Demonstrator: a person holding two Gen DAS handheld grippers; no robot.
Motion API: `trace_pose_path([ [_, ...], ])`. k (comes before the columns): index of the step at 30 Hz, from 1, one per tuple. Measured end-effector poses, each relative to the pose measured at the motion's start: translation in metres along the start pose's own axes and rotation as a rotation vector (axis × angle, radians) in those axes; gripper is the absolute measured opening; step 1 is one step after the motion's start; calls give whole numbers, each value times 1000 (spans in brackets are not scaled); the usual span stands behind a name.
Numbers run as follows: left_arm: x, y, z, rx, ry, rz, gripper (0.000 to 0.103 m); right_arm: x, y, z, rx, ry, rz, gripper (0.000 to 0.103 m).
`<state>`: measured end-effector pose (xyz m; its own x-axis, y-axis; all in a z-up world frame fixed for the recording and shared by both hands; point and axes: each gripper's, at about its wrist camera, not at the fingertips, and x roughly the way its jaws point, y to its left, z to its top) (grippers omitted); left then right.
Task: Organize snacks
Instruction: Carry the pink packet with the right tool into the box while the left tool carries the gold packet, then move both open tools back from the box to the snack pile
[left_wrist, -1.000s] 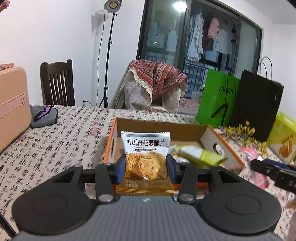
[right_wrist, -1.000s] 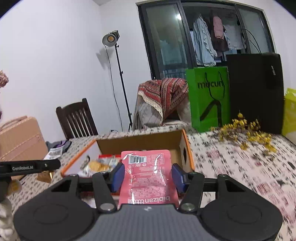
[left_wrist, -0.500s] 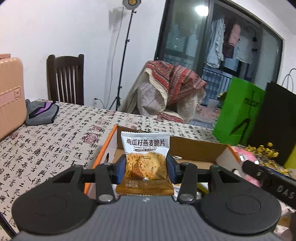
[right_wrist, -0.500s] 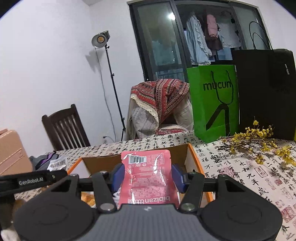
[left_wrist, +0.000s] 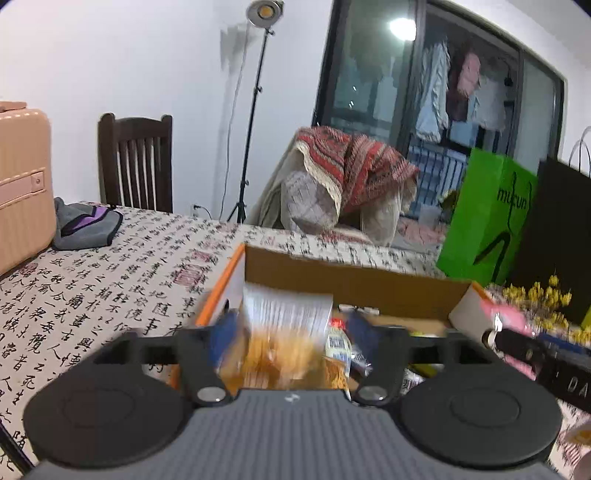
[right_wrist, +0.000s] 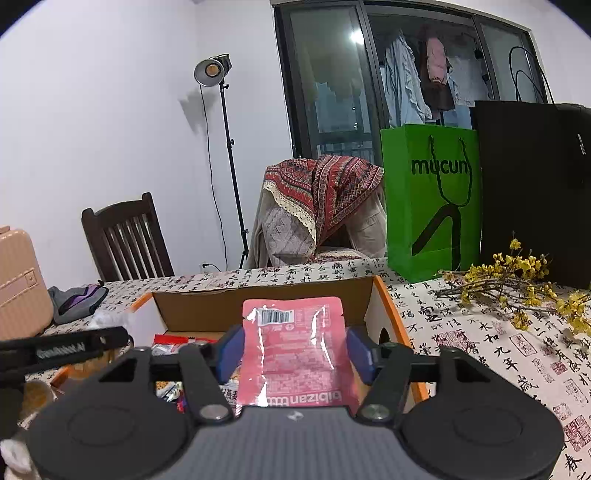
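A: Two grippers are over the open brown cardboard box with orange edges (right_wrist: 384, 295), one in each hand. The box sits on the white tablecloth with black writing (left_wrist: 110, 288).

B: What does the left gripper (left_wrist: 291, 332) do?

A: Its jaws have just been opening and now stand wide. The white and orange cookie packet (left_wrist: 284, 332) is between them, but it is blurry, and there is a gap on each side. I think it is dropping into the box, because the gripper is right above the inside.

B: And the right gripper (right_wrist: 293, 350)?

A: Its jaws have just been opening too. The shiny pink snack pouch (right_wrist: 293, 347) is between the blue pads (right_wrist: 231, 349). The pads look a little off its sides, so I think it is being let go, but it has not fallen.

B: Why there?

A: The pouch hangs over the box, so it should land with the other snacks inside (right_wrist: 173, 345).

B: Anything to watch?

A: The pouch is near the right wall, by the orange edge. It could catch on it.
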<state>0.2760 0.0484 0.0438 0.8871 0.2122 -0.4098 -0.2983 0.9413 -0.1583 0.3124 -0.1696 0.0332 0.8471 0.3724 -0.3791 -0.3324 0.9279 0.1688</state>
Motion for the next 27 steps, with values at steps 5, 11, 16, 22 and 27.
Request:
trace_pose_path([
  [5,-14,2,2,-14,-73,23,103,-7,-5,1,36,-14,24,103],
  [11,-15,4,4,-32,-65,28,103,-10,-7,2,50,-16,9,103],
  [16,-20,6,8,-46,-53,24,103,-13,-7,4,52,-22,1,103],
  [22,-45,7,24,-37,-23,15,103,-41,-2,14,45,-37,-24,103],
  [27,-80,5,29,-12,-45,-10,103,-74,5,17,6,-45,-6,103],
])
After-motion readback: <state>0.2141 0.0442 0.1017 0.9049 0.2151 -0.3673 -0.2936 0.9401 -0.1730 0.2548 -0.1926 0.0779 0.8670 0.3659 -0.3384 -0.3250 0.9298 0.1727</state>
